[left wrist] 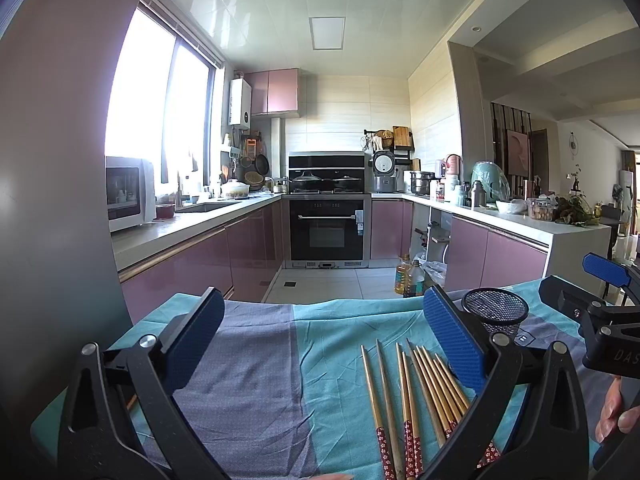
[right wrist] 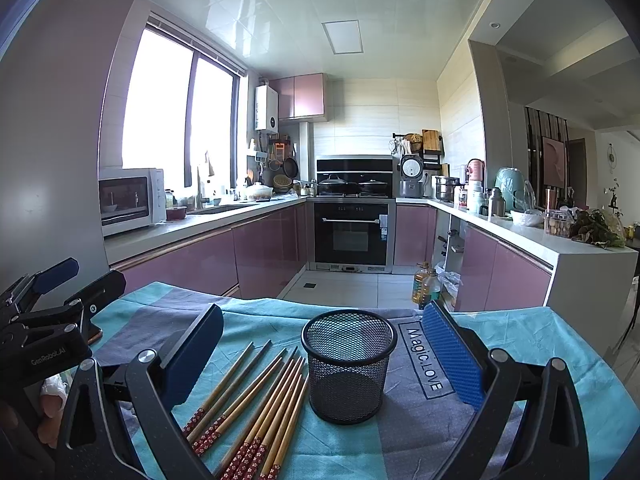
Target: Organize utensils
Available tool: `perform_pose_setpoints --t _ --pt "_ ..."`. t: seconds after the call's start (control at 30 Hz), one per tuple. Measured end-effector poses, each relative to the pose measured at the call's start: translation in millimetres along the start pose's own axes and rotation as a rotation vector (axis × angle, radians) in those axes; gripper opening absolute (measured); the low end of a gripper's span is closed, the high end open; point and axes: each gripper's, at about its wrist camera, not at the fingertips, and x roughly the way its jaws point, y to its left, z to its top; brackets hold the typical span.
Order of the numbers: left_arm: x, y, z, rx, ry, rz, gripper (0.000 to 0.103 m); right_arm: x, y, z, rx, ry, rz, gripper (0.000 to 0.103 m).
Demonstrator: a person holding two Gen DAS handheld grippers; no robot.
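Several wooden chopsticks (right wrist: 256,404) with red patterned ends lie side by side on the cloth, just left of an upright black mesh cup (right wrist: 347,364). My right gripper (right wrist: 324,356) is open and empty, its jaws standing either side of the cup and the chopstick tips. My left gripper (left wrist: 324,344) is open and empty above the cloth; the chopsticks (left wrist: 416,396) lie near its right finger (left wrist: 454,338), and the mesh cup (left wrist: 496,310) stands just beyond it. Each gripper shows at the edge of the other's view.
A blue and grey cloth (right wrist: 528,344) printed "Magic LOVE" covers the table. Beyond its far edge is the kitchen floor with oil bottles (right wrist: 426,286), purple cabinets, an oven (right wrist: 351,236) and crowded counters.
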Motion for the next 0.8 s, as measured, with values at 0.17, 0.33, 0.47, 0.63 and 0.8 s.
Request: perform_pose_setpoints --t 0.17,0.33,0.47,0.63,0.8 --pt "0.3 0.0 0.2 -0.001 0.0 0.0 0.098 0.0 0.2 0.2 -0.001 0.001 0.001 0.097" --pt "-0.1 -0.2 -0.2 0.0 -0.001 0.0 0.098 0.1 -0.2 0.3 0.0 0.0 0.001 0.097" --pt "-0.2 -0.1 -0.4 -0.001 -0.001 0.0 0.098 -0.1 -0.3 0.0 0.002 -0.001 0.0 0.097" --pt "-0.4 -0.3 -0.6 0.0 -0.001 0.001 0.098 0.4 -0.4 -0.2 0.002 0.002 0.004 0.097" --pt "-0.3 -0.2 -0.7 0.0 -0.001 0.0 0.098 0.7 -1.6 -0.3 0.008 0.004 0.007 0.097"
